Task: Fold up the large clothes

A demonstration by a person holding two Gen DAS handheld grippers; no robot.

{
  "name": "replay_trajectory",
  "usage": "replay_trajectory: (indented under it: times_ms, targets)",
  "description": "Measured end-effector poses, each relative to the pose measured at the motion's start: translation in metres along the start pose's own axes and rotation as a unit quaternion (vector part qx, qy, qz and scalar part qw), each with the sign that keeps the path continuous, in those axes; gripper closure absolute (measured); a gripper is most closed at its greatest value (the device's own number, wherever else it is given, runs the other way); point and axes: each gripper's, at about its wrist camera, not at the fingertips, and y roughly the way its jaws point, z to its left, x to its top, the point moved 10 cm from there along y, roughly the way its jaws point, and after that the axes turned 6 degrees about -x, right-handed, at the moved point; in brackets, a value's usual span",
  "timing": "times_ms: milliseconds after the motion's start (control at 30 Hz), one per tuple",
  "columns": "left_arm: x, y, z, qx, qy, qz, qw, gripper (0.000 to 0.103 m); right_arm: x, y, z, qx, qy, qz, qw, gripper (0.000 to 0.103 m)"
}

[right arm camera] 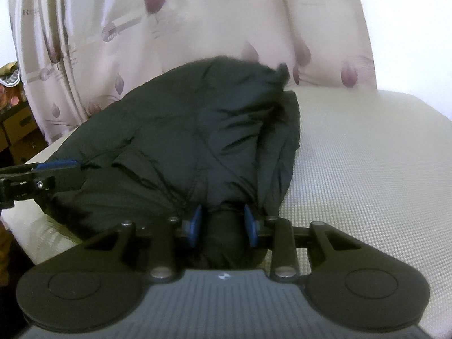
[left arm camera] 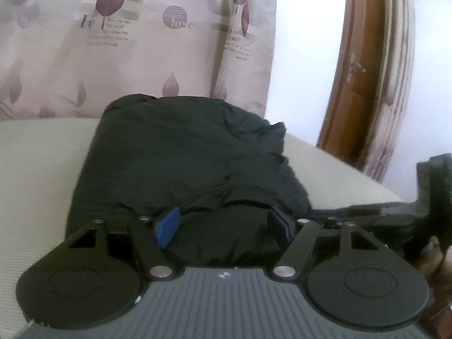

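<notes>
Here the black padded garment (right arm camera: pixel 197 130) lies bunched in the middle of the pale woven surface (right arm camera: pixel 367 169), its far edge close to the curtain (left arm camera: pixel 141 42) at twelve o'clock. My right tool (right arm camera: pixel 223 220) pinches a thick fold of the near hem between its narrowed blue pads (right arm camera: pixel 250 223). My left tool (left arm camera: pixel 223 226) stands well apart, about half wide, its pads (left arm camera: pixel 168 226) either side of a puffy bulge of fabric; I cannot tell whether they press on it. In the right view the left tool comes in at nine o'clock, lying against the garment's side.

Bare surface lies open from one to four o'clock in the right view, and at nine o'clock in the left view. A brown wooden frame (left arm camera: pixel 358 70) stands at one o'clock in the left view.

The curtain carries leaf prints, the word "love" (left arm camera: pixel 180 24) in a round mark, and a large "R"; the smaller lines are too blurred to read. The garment's near hem is hidden behind both tools, and the edges of both views are blurred.
</notes>
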Motion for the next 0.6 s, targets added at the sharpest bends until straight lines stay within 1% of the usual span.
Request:
replay_trajectory:
  times_ms: [400,600]
  targets:
    - [-0.006,0.01,0.006,0.018,-0.002,0.029,0.9994,0.032,-0.003,-0.001,-0.001,-0.003,-0.004,-0.011,1.0,0.071]
    - [-0.009,0.014,0.007,0.023,-0.001,0.034,0.9992,0.032,-0.003,-0.001,-0.002,-0.002,-0.002,-0.01,1.0,0.07]
